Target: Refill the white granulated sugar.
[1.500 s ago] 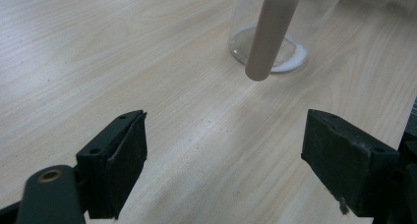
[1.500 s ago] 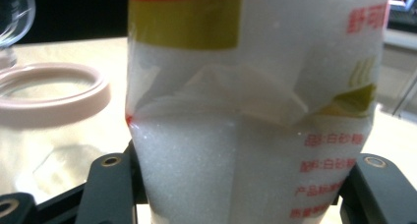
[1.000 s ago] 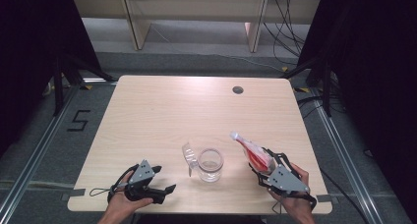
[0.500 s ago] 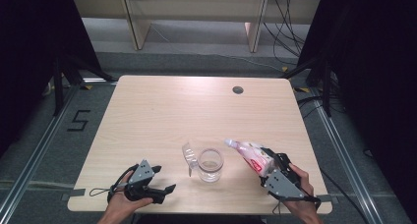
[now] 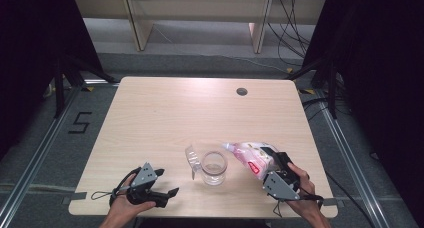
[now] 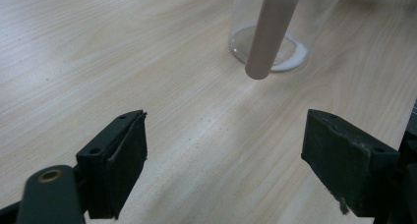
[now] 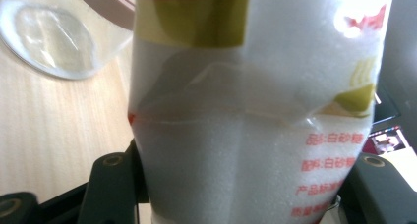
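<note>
A clear glass (image 5: 214, 167) stands near the table's front middle, with a clear plastic spoon (image 5: 191, 160) against its left side. My right gripper (image 5: 272, 160) is shut on a bag of white sugar (image 5: 247, 155) with red and yellow print, tipped so its top end points left over the glass rim. In the right gripper view the sugar bag (image 7: 246, 135) sits between the jaws of the right gripper (image 7: 241, 184), with the glass (image 7: 49, 37) at upper left. My left gripper (image 5: 166, 182) rests open at the front left; in the left gripper view the left gripper (image 6: 223, 160) faces the glass (image 6: 290, 52) and the spoon handle (image 6: 270, 32).
The wooden table (image 5: 175, 113) has a round cable hole (image 5: 242, 91) near its far right. Pale shelving stands beyond the far edge and dark curtains hang at both sides. A "5" mark (image 5: 80, 123) is on the floor to the left.
My right gripper has carried the sugar bag a little left and tipped it lower, bringing its top end closer to the glass. The left gripper has stayed put.
</note>
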Demonstrator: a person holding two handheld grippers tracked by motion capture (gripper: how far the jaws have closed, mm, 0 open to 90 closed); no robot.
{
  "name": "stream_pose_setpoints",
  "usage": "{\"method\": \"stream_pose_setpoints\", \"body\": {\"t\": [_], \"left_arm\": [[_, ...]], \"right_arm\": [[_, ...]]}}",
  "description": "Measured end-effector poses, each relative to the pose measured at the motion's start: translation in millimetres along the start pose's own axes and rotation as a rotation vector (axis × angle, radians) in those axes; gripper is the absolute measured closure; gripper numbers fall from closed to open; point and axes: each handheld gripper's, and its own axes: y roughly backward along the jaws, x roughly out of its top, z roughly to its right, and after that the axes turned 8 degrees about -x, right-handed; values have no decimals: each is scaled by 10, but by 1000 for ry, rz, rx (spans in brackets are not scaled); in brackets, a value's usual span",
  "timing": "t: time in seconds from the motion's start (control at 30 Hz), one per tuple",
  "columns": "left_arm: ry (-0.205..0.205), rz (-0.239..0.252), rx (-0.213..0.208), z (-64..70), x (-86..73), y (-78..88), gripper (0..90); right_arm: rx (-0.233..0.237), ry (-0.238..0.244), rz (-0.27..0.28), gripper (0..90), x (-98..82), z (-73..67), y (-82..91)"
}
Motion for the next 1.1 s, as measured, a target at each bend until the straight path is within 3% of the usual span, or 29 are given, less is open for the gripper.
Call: {"method": "stream_pose_setpoints", "body": {"t": [0.1, 0.13, 0.2, 0.23, 0.27, 0.3, 0.33, 0.37, 0.43, 0.47, 0.5, 0.53, 0.57, 0.6, 0.77, 0.8, 0.83, 0.9, 0.97, 1.0, 1.1], "left_arm": [[10, 3, 1, 4, -2, 2, 169], [20, 2, 0, 6, 1, 3, 169], [-9, -7, 10, -10, 7, 11, 169], [-8, -6, 11, -9, 6, 10, 170], [-18, -12, 17, -15, 6, 11, 170], [4, 6, 9, 2, 2, 1, 170], [14, 6, 4, 5, 2, 1, 170], [14, 7, 3, 4, 1, 1, 170], [17, 13, 2, 5, 1, -1, 170], [3, -6, 3, -5, 8, 15, 170], [-1, -1, 5, -6, 8, 16, 170], [13, 15, 5, 2, 4, 8, 170], [9, 2, 8, 5, 11, 23, 170], [7, 3, 9, 6, 10, 24, 170], [14, 17, -1, 5, 2, 0, 170], [14, 17, -1, 6, 3, 0, 170], [14, 19, -1, 7, 2, -1, 170], [15, 17, -1, 5, 3, 1, 170], [6, 14, 0, 0, 4, 8, 169], [10, 12, 6, 8, 4, 11, 170], [2, 12, 0, 4, 1, 8, 169]], "right_arm": [[-14, 58, -4, 407, -2, 23, -34], [-14, 28, -24, 407, -6, -2, -24], [-17, 49, -17, 407, -6, 8, -34], [-18, 92, -8, 408, -1, 31, -44], [-21, 102, -12, 408, 2, 34, -42], [-24, 97, -18, 408, -4, 21, -38], [-25, 138, -12, 408, 7, 35, -41], [-27, 115, -26, 408, 5, 15, -30], [-29, 134, -31, 409, 23, 6, -20], [-32, 152, -20, 409, 30, 12, -23], [-29, 137, -44, 410, 39, 1, -8], [-30, 153, -40, 410, 48, 6, -13], [-31, 206, -22, 410, 60, 31, -25], [-27, 167, -49, 410, 54, -1, -8], [-32, 226, -57, 412, 77, -11, 22], [-8, 314, -30, 412, 95, 23, -8], [-22, 261, -60, 412, 80, -25, 7], [-28, 276, -62, 413, 96, -39, 11], [-40, 331, -36, 414, 132, -18, 18], [-31, 303, -50, 415, 131, -42, 24], [-55, 401, -43, 416, 186, -56, 29]]}}
